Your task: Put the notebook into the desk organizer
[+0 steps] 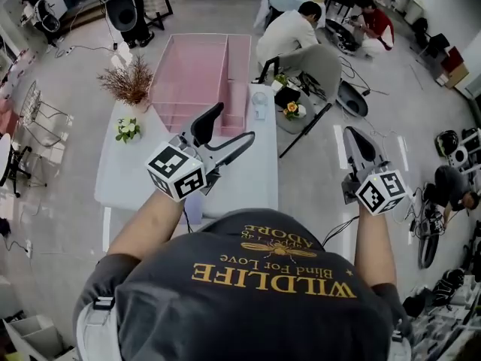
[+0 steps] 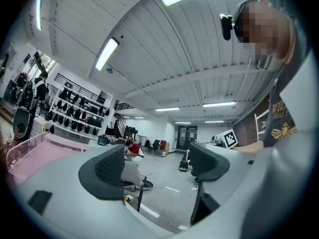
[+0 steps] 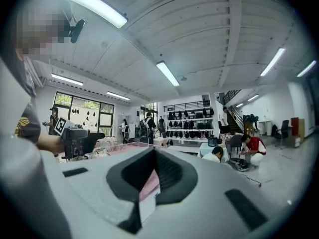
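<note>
Left gripper (image 1: 231,126): jaws released, spread wide with nothing between them, held above the white counter (image 1: 128,173). Right gripper (image 1: 355,138): jaws clenched tip to tip on nothing, off the counter's edge and over the floor. The pink wire desk organizer (image 1: 189,74) stands on the counter just beyond the left jaws; the notebook cannot be made out.

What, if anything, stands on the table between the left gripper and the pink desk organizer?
Nothing visible does. The open, empty left gripper hovers right at the near edge of the desk organizer, over bare white table. The dried plant and flower pot sit off to the left. I cannot make out a notebook.
</note>
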